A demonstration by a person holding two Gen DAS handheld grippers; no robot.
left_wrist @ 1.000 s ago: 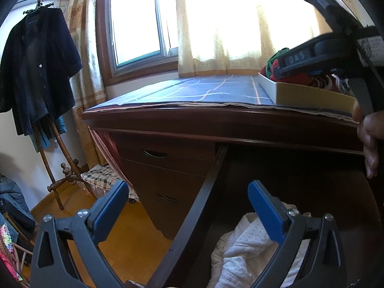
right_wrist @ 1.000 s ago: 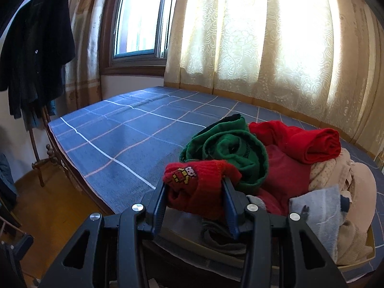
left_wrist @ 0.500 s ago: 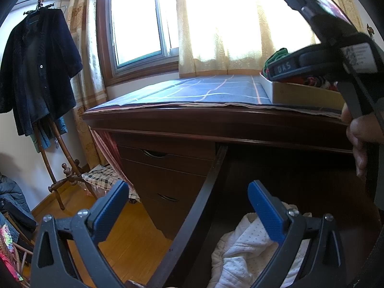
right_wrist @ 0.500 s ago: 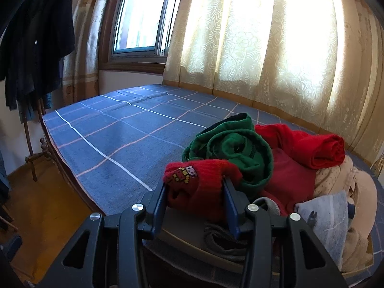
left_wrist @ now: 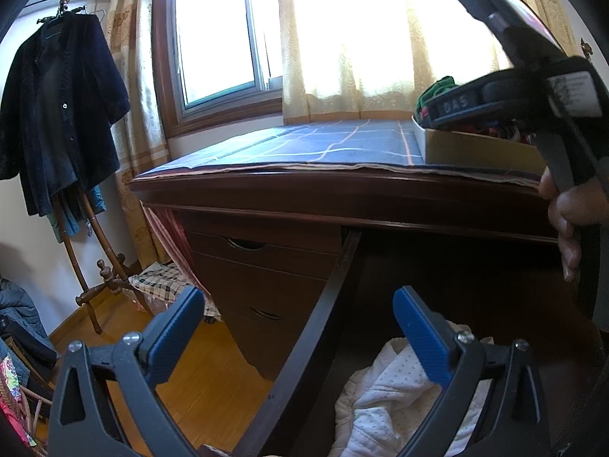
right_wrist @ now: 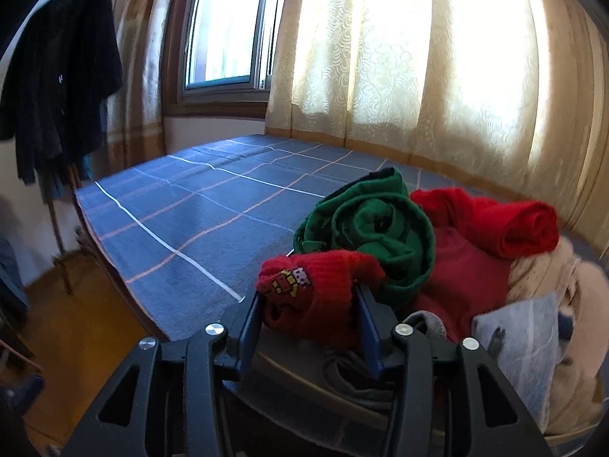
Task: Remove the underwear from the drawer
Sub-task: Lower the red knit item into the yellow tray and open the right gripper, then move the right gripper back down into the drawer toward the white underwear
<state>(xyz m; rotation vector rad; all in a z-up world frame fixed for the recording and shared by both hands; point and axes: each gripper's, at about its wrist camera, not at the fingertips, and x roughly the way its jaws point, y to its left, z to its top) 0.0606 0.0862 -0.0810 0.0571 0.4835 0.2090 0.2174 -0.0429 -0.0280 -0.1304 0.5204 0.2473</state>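
Red knitted underwear with a small yellow-and-white pixel motif (right_wrist: 319, 289) sits between the blue pads of the right gripper (right_wrist: 310, 327), held just above the near edge of a shallow cream tray (left_wrist: 468, 148) on the desk top. The pads flank the fabric closely; the jaws have just been opening, wider than a second ago, and I cannot tell whether they still press on the cloth. Beyond it the tray is heaped with a rolled green garment (right_wrist: 377, 228), a rolled red one (right_wrist: 510, 224), beige pieces and a grey cloth (right_wrist: 521, 346). The tray rests on a blue checked cloth (right_wrist: 213, 221) spread over the dark wooden desk (left_wrist: 342, 194).

From the left view, a person's hand (left_wrist: 567, 213) grips the right tool's handle at the desk's front edge, the tool angled slightly downward toward the tray. Compared with a second ago this tool sits a little nearer the tray and slightly higher.

Lower down, the left gripper (left_wrist: 297, 323) hovers with its blue pads far apart and nothing between them, straddling the side wall of the open dark drawer (left_wrist: 323, 323); it has not shifted. White dotted fabric (left_wrist: 396, 400) lies bunched inside the drawer. A dark jacket (left_wrist: 57, 122) hangs on a wooden stand to the left, beside the curtained window (left_wrist: 224, 34).
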